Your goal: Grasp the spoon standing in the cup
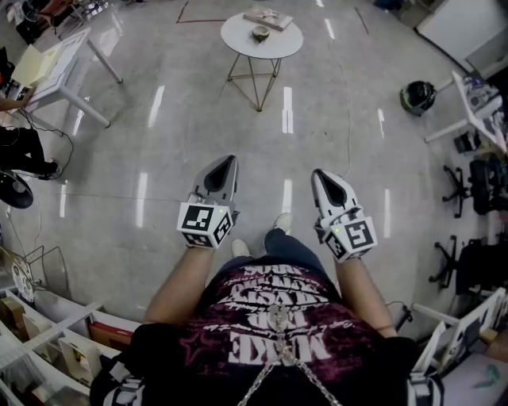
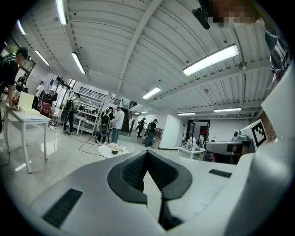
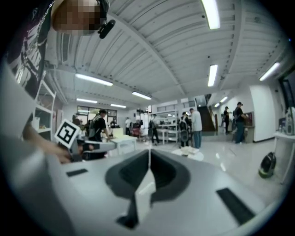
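The spoon is too small to make out from here. The cup [image 1: 260,33] that should hold it sits near the middle of a round desk [image 1: 235,46] at 12 o'clock in the head view, well apart from the person. A flat book-like thing [image 1: 268,17] lies just beyond the cup at 1 o'clock. The left gripper view shows the cup [image 2: 115,150] as a small dark shape on the same desk [image 2: 105,152], at about 11 o'clock from that claw's tip.

Both claws are held low in front of the body over bare floor [image 1: 159,143], pointing toward 12 o'clock. The left claw [image 1: 230,161] is pressed together with nothing in it, and its own view [image 2: 147,155] shows the pads meeting. The right claw [image 1: 318,174] is likewise shut and empty [image 3: 149,155].

The step in hand looks like the approach. To do it well, I would walk up until the cup is directly below the head view, then spread one claw before lowering it (the right seems as good as the left). That claw should come down from above with its pads either side of the spoon's handle, above the cup's rim, and close gently so the cup does not tip or slide. The other claw could wait beside the cup to steady it.
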### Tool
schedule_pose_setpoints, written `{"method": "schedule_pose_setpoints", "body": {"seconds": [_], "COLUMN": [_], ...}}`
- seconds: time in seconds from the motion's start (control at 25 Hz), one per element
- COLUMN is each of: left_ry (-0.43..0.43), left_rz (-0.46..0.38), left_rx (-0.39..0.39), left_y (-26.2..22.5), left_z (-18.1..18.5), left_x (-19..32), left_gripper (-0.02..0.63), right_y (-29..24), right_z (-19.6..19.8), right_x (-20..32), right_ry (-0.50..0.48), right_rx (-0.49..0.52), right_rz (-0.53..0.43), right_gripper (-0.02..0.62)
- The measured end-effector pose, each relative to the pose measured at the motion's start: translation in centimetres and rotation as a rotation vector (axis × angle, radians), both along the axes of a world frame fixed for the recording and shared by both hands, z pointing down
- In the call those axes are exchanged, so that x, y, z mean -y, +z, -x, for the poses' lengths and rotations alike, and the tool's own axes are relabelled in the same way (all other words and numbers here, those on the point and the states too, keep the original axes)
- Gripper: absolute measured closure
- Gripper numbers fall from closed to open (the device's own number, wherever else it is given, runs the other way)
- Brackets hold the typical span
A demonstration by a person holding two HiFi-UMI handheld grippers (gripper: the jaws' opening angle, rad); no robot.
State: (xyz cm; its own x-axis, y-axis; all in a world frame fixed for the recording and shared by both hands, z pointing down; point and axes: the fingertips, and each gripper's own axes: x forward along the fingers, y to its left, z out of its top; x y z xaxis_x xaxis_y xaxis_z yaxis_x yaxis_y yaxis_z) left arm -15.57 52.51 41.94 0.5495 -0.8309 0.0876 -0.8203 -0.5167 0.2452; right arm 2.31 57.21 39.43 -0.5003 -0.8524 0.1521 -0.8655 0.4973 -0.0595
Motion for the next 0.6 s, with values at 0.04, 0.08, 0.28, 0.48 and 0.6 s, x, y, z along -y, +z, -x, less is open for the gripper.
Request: {"method": "schedule_pose_setpoints", "body": {"seconds": [0.04,0.08,0.28,0.48,0.6], "left_ry": [-0.002,-0.004,-0.015,-0.001,-0.015], "left_rz": [0.002,0.002,0.018,0.032,-0.004], "left_rx": [0.0,0.001,0.014,0.023,0.018], "left_y": [0.1,0.3,1.4,1.7,0.8], "left_z": [-0.1,-0.2,0.5,-0.1,-0.4], "left_x": [0.3,0.6,2.1,3.1,4.2], "left_gripper": [0.581,0.581,0.581,0.581,0.581], "right_y": [0.1,0.2,1.1,1.4,1.5], "right_z": [-0.2,-0.5,-1.0,-1.1,-1.8], "right_x": [0.4,0.8,3.0,4.7,5.4], "right_ry": [0.003,0.006,0.016,0.003,-0.004], "right_rx": [-0.006,-0.011,0.001,0.017,0.023], "right_rz": [0.003,0.007,0.015,0.016,0.025], "right_gripper": [0.561,0.561,0.561,0.561,0.561]}}
